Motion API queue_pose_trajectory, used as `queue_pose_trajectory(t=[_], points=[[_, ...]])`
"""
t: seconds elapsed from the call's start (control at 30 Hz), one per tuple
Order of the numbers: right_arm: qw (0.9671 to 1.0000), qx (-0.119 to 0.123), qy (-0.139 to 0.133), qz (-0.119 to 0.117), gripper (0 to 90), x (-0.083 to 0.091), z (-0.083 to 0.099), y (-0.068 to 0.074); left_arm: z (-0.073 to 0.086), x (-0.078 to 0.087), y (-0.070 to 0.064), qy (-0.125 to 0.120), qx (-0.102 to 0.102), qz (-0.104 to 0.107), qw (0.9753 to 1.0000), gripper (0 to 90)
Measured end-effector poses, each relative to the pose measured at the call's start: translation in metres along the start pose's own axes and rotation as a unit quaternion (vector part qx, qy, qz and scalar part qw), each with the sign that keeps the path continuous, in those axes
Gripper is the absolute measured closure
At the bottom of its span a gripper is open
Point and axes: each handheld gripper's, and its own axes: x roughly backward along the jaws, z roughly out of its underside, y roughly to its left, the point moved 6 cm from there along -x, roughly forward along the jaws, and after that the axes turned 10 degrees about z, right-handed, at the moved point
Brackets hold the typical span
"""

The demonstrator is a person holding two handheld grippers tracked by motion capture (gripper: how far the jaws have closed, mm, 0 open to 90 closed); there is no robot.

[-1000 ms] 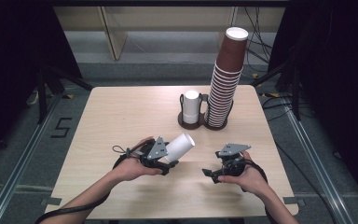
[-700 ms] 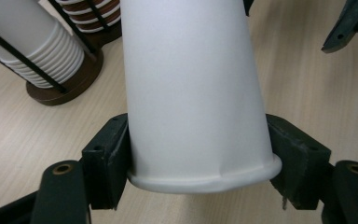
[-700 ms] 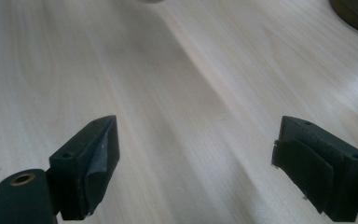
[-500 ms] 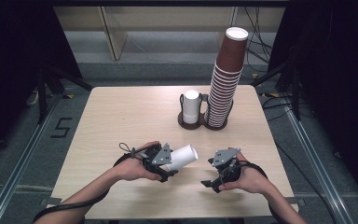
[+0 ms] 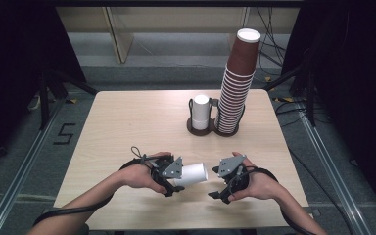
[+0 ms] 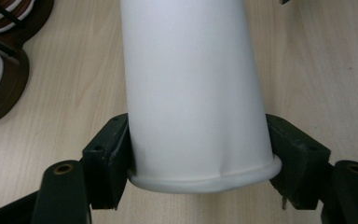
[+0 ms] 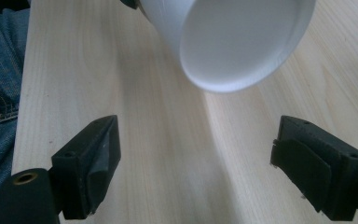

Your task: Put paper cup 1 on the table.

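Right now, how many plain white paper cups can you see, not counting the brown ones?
2. One white paper cup is gripped on its side in the left gripper. The other stands upside down in the dark wooden holder; more may be nested beneath it.

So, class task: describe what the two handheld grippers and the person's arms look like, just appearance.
Both the left gripper and the right gripper are black, each with two blocky black jaws and a grey three-cornered plate on top. A black cable trails from each toward the person. The forearms are bare, with no sleeves to be seen; blue denim shows in the right gripper view.
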Motion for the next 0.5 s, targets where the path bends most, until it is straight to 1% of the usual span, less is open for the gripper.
queue_pose_trajectory(t=[0.07, 0.13, 0.17, 0.2, 0.23, 0.3, 0.33, 0.43, 0.47, 0.5], points=[[1.0, 0.006, 0.0, -0.001, 15.3, 0.0, -0.003, 0.001, -0.001, -0.002, -0.001, 0.0, 0.0, 0.004, 1.0, 29.7], [0.9999, 0.009, -0.001, -0.01, 15.3, -0.001, -0.005, 0.003, -0.002, -0.003, -0.003, 0.006, -0.004, 0.011, 0.9999, 29.7], [0.9999, 0.012, -0.003, -0.008, 15.3, -0.002, -0.006, 0.002, -0.003, -0.004, -0.003, 0.007, -0.006, 0.015, 0.9998, 29.7], [0.9999, 0.012, -0.003, -0.005, 15.3, -0.001, -0.008, 0.002, -0.003, -0.004, -0.004, 0.014, -0.012, 0.018, 0.9997, 29.7], [0.9999, 0.007, -0.003, -0.008, 15.3, -0.001, -0.009, 0.003, -0.004, -0.005, -0.005, 0.016, -0.014, 0.022, 0.9995, 29.7], [0.9998, 0.015, -0.006, -0.007, 15.3, -0.002, -0.012, 0.002, -0.005, -0.006, -0.006, 0.023, -0.019, 0.027, 0.9992, 29.7], [0.9996, 0.027, -0.01, -0.004, 15.4, -0.002, -0.015, 0.001, -0.005, -0.006, -0.006, 0.028, -0.021, 0.03, 0.9989, 29.7], [0.9991, 0.038, -0.014, -0.01, 15.5, -0.003, -0.021, 0.003, -0.006, -0.008, -0.007, 0.037, -0.027, 0.033, 0.9984, 29.7], [0.999, 0.041, -0.017, -0.007, 15.5, -0.004, -0.023, 0.003, -0.006, -0.008, -0.007, 0.039, -0.03, 0.036, 0.9981, 29.7], [0.999, 0.039, -0.015, -0.014, 15.5, -0.005, -0.025, 0.004, -0.007, -0.009, -0.008, 0.039, -0.029, 0.038, 0.9981, 29.7]])
